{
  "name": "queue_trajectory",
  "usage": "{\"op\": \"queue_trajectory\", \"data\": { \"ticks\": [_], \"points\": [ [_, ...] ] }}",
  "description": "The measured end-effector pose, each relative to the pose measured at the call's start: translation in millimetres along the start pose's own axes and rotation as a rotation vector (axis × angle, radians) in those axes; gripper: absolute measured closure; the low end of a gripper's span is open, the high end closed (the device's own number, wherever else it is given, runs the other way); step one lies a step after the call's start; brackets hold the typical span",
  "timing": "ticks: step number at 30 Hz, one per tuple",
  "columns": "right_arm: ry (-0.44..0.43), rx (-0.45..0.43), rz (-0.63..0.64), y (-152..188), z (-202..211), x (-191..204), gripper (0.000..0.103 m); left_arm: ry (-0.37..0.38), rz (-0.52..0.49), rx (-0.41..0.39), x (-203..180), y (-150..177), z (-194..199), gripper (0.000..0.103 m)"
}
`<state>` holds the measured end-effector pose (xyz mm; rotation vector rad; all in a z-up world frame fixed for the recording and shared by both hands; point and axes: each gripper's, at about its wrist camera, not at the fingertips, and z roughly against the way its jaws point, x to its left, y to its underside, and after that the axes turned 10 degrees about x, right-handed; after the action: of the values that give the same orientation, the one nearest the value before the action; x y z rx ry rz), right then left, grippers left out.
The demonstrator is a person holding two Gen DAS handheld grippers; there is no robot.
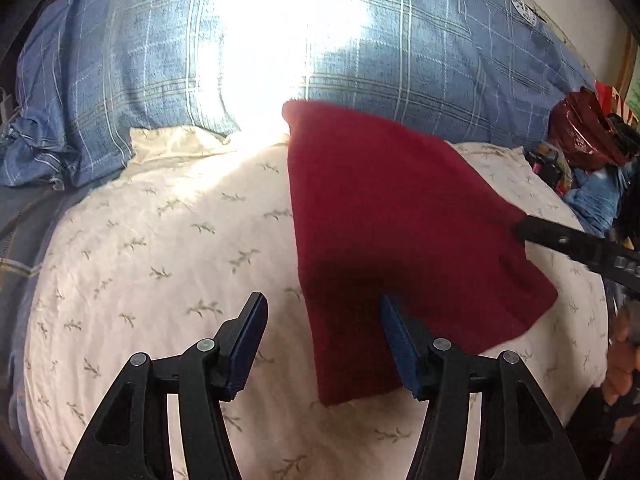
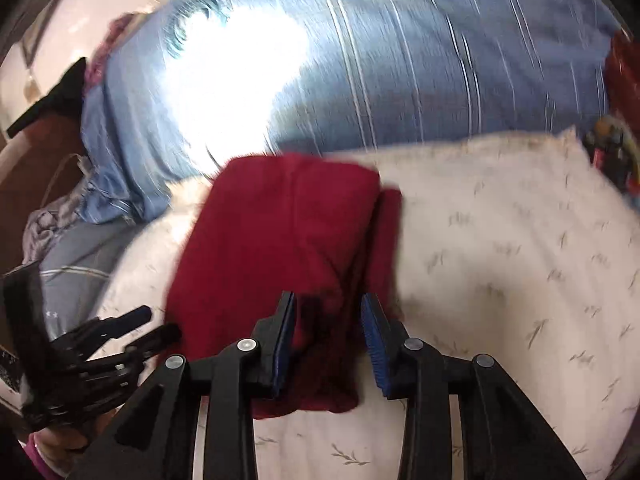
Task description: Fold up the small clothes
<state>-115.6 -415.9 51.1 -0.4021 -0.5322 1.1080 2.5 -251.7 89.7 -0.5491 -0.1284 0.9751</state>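
Bedroom, with hard sun glare washing out the centre of both views. Working ground: bed dressed in white bedding printed with grey-green sprigs (image 1: 160,240), with blue plaid bedding with pale stripes (image 1: 420,60) heaped behind it.

Far left of the right wrist view: black left tool (image 2: 158,322), blurred, carried by a hand (image 2: 52,444) with a purple cuff, just beside the near left corner of the garment.

Left wrist view: left tool (image 1: 322,302) standing wide, blue pads well apart and pressing on nothing. Left edge of the dark red, soft knitted garment (image 1: 400,220) falling within the gap between the fingers, with the right-hand finger against the cloth's underside or edge; cannot tell which.

Centre: garment spread over the white bedding, far corner reaching the plaid heap, its right side raised and drawn to a point.

Right of centre: right tool (image 2: 328,304) at a narrow setting, with a thick fold of the red garment bunched between the blue pads and held. Same tool seen from the left wrist (image 1: 524,228) as a black tip pinching the garment's right edge, with the cloth's lower right corner hanging free below it.

Far right: part of a hand (image 1: 620,360) at the frame edge; dark red crinkled plastic bag (image 1: 584,128) among mixed clutter beside the bed, too small to sort out.
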Motion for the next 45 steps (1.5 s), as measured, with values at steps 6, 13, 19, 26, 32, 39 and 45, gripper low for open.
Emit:
{"op": "queue_trajectory", "data": {
  "ticks": [6, 13, 19, 26, 32, 39, 45],
  "points": [
    [0.063, 0.012, 0.166, -5, -26, 41, 0.073, 0.004, 0.049, -0.017, 1, -11, -14, 0.03],
    [0.127, 0.027, 0.172, 0, -58, 32, 0.074, 0.011, 0.05, -0.009, 2, -11, -32, 0.025],
    [0.076, 0.005, 0.146, 9, -25, 36, 0.07, 0.006, 0.058, -0.013, 5, -11, -30, 0.025],
    [0.097, 0.025, 0.15, 28, -19, 33, 0.07, -0.006, 0.061, -0.016, 2, -7, -27, 0.025],
    [0.129, 0.054, 0.137, 44, -37, 24, 0.071, -0.01, 0.059, -0.01, 1, -5, -27, 0.025],
    [0.06, 0.024, 0.06, 35, -12, 19, 0.061, -0.022, 0.047, -0.025, 2, -2, -16, 0.027],
    [0.041, -0.045, -0.03, 12, -8, 7, 0.037, -0.02, 0.053, -0.039, 4, -4, -7, 0.027]
  ]
}}
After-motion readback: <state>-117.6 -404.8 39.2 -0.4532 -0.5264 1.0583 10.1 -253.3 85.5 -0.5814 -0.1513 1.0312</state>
